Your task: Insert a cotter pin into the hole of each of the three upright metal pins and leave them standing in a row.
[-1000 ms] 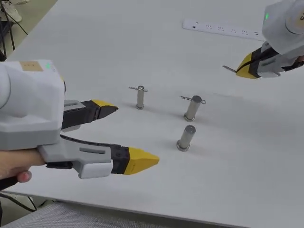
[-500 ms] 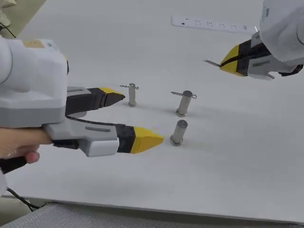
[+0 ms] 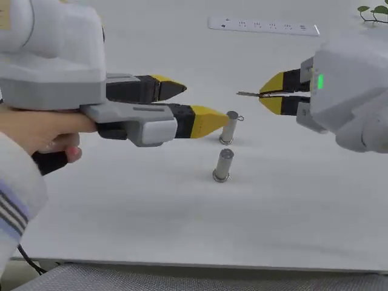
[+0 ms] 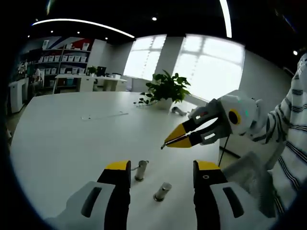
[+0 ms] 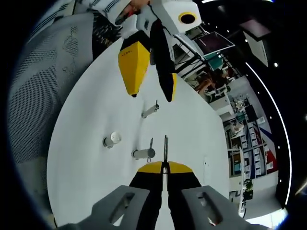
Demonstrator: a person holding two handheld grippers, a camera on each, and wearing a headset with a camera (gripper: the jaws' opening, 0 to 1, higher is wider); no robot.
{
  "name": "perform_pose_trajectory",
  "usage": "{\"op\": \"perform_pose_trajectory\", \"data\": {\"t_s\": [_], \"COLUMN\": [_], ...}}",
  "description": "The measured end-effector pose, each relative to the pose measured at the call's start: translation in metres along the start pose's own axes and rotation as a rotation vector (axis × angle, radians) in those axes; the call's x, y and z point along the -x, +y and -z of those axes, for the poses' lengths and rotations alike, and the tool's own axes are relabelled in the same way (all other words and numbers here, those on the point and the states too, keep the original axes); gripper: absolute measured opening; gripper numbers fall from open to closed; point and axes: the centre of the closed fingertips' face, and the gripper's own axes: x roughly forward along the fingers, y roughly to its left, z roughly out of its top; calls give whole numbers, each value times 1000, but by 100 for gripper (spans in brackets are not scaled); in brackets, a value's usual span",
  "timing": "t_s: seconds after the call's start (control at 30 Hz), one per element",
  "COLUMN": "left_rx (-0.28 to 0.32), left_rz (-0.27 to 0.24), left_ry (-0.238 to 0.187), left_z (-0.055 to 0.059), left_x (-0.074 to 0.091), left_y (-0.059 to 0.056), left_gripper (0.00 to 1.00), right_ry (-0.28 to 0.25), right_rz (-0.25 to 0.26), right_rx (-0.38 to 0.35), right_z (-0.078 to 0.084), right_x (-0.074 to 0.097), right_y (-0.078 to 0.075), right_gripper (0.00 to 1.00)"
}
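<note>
Two upright metal pins show in the head view: the farther pin [image 3: 230,127] carries a cotter pin through its top, while the nearer pin [image 3: 222,165] has none. My left gripper [image 3: 206,102] hovers open just left of them, holding nothing. My right gripper [image 3: 262,96] is shut on a cotter pin [image 3: 247,94] that points left above the pins. The right gripper view has all three: two pinned ones [image 5: 150,110] [image 5: 143,153] and the bare pin [image 5: 111,140], with the held cotter pin [image 5: 165,147] above my right gripper [image 5: 164,168]. In the left gripper view my left gripper [image 4: 162,168] frames the bare pin [image 4: 162,191].
A white power strip [image 3: 264,26] lies at the far side of the white table [image 3: 121,206]. A potted plant [image 4: 165,88] stands at the table's far end. The table's near edge [image 3: 182,265] runs below the pins, and a striped sleeve [image 3: 12,206] shows at the left.
The left gripper has risen and moved right, now covering the far-left pin. The right gripper has come down and left toward the pins, still holding the cotter pin. The head camera has shifted too.
</note>
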Motion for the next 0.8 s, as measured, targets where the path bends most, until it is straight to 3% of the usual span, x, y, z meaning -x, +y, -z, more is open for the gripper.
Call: {"op": "perform_pose_trajectory", "data": {"t_s": [0.3,0.6,0.8], "left_rx": [10,22,38], "left_rz": [17,8,20], "left_ry": [20,26,33], "left_z": [7,10,13], "left_x": [-15,-22,-23], "left_y": [-7,-6,-6], "left_gripper": [34,26,12], "right_ry": [-37,-47,-67], "right_rz": [46,28,25], "right_rx": [-10,26,22], "right_z": [-17,-27,-36], "right_x": [6,0,-2], "right_y": [5,20,22], "right_gripper": [0,0,0]}}
